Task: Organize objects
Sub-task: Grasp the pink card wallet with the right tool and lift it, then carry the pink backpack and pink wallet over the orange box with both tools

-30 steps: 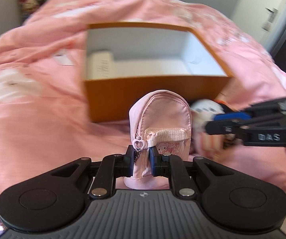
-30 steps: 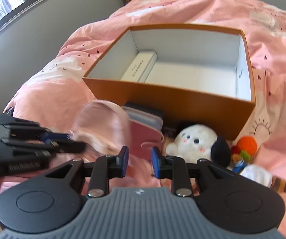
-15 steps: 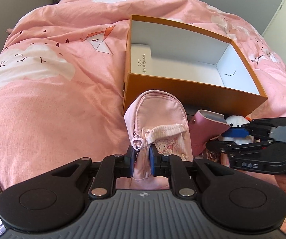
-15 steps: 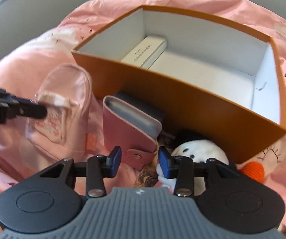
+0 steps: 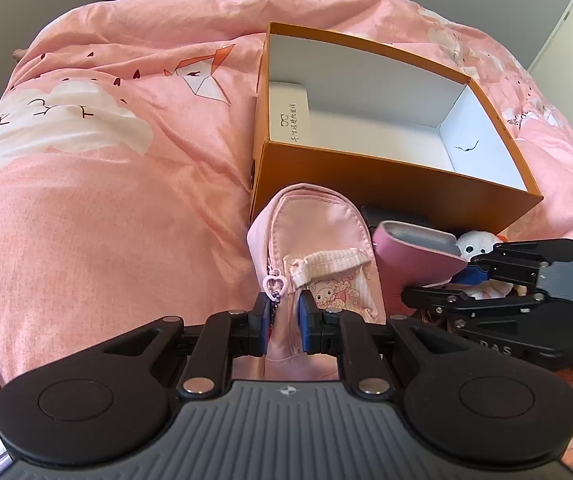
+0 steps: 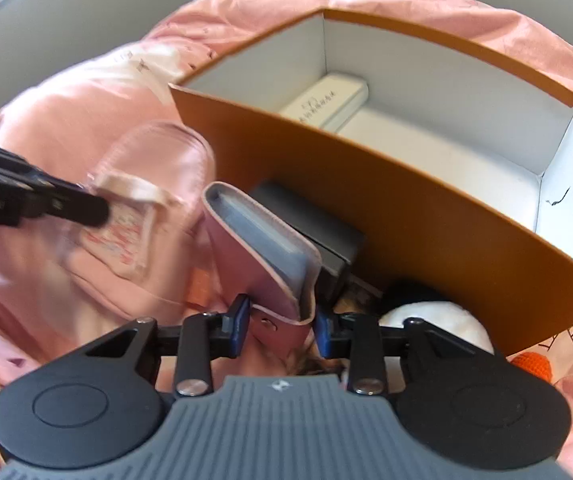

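Two tools | left tool (image 5: pixel 282 322) pinching pouch (image 5: pixel 314 248) | right tool (image 6: pixel 280 326) closing around wallet (image 6: pixel 262 256) | one box (image 5: pixel 386 176)

A pale pink pouch (image 5: pixel 318 240) with a cartoon pocket and heart zipper pull stands upright on the bed, just before the open orange box (image 5: pixel 366 180). A pink case (image 6: pixel 262 252) leans tilted beside the pouch, over a dark block (image 6: pixel 310 220). A white case (image 5: pixel 288 114) lies inside the box. A white plush (image 5: pixel 476 242) and orange toy (image 6: pixel 534 364) lie at the box's front wall.
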Demonstrator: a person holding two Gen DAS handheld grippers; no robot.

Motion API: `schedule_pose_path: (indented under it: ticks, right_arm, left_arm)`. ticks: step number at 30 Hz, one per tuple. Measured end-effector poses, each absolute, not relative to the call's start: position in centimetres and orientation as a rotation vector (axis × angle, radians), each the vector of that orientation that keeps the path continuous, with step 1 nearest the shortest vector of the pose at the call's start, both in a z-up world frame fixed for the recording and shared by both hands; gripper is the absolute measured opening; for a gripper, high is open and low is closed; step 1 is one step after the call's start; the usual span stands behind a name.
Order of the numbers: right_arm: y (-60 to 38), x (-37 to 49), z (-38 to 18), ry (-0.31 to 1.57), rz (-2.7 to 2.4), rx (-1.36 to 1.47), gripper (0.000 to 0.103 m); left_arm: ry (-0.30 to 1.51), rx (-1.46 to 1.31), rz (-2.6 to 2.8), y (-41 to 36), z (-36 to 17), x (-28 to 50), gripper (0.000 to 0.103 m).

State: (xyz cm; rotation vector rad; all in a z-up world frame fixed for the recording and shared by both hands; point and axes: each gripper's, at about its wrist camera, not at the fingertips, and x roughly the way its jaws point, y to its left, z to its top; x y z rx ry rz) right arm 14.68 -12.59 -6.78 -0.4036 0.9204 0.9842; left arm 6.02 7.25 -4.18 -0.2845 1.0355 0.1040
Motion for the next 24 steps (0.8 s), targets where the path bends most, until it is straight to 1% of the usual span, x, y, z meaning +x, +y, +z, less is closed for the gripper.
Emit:
schedule_pose_path:
  ticks: [7,15,24]
  right_arm:
    - [-12.1,14.0,-5.7,0.878,1.002,-0.384,0.03]
    - [-14.0,14.1,-3.0,0.886,0.975,-0.234,0.029]
    - [-16.4,15.3,0.9,0.899,0.973,-0.128,0.028]
  left_arm:
    - [1.03,-0.292,0.111,7.5,-4.2,5.7,0.016]
    - [1.012,-0.289,0.085,7.2,-3.6,5.3,0.015]
    - [0.932,-0.312,0.025,6.9,-0.5,4.6,0.014]
